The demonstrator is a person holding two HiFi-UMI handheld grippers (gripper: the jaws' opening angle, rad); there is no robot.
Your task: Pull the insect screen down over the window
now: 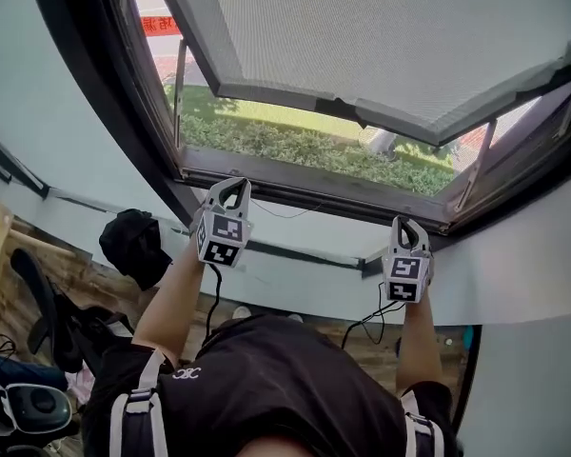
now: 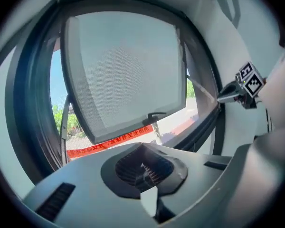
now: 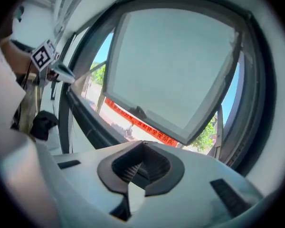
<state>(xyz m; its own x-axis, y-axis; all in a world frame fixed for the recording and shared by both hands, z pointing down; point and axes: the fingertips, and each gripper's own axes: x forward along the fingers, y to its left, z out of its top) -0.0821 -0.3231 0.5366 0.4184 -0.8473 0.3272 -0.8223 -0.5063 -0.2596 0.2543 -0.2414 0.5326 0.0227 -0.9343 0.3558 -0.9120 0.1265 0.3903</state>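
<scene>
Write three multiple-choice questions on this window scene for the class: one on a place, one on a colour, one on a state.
1. Where are the left tool and the right tool held?
A. At the window's top edge
B. Up at the window's bottom frame
C. Down by the floor

2. What colour is the banner outside?
A. Blue
B. Yellow
C. Red

3. How does the window sash stand?
A. Swung outward, open
B. Shut flat in its frame
C. Taken off, lying on the floor

Answers:
1 B: both tools are raised with their tips at the bottom frame.
2 C: the banner shows red below the sash.
3 A: the sash tilts out, with the hedge visible beneath it.
</scene>
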